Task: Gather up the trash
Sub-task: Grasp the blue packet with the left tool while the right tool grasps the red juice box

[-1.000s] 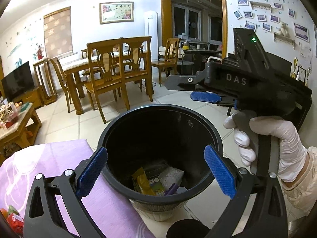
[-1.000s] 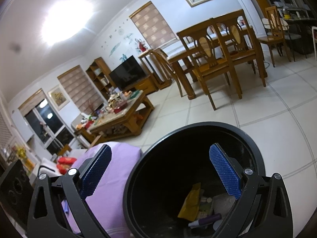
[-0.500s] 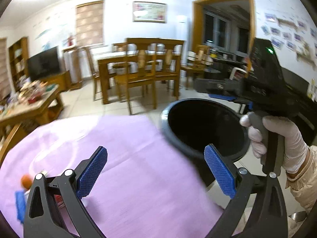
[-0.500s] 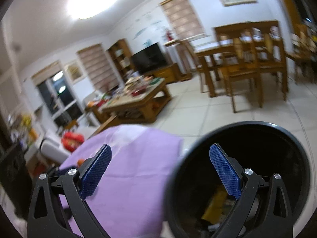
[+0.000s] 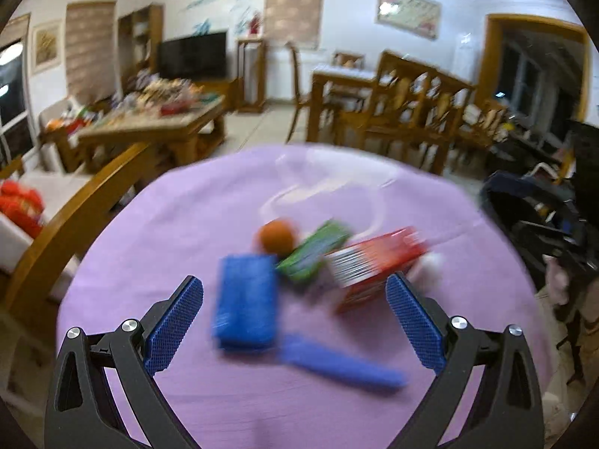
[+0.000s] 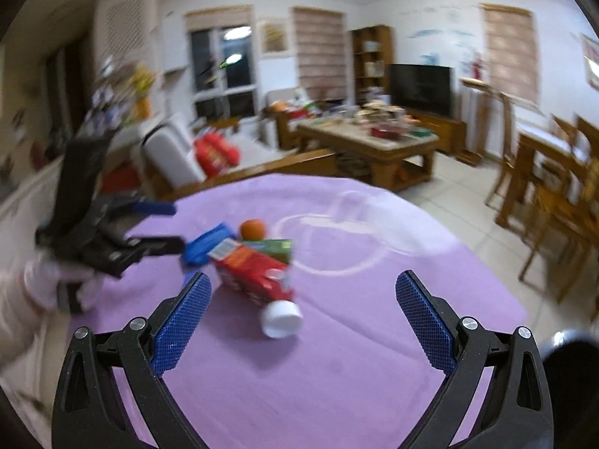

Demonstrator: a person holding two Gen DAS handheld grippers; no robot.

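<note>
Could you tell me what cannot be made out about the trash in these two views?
- Red carton: print unreadable, motion blur, both views.
- White cap: in the left wrist view, a white smear behind the carton.
- Blue packet: in the right wrist view, mostly hidden by the carton and left tongs.
- Trash bin: only a dark sliver at the right wrist view's edge.

walls white | floor [image 6: 464,194] pale tile | TV [image 6: 420,88] | wooden coffee table [image 6: 368,138] | dining chairs [image 5: 415,101]
</note>
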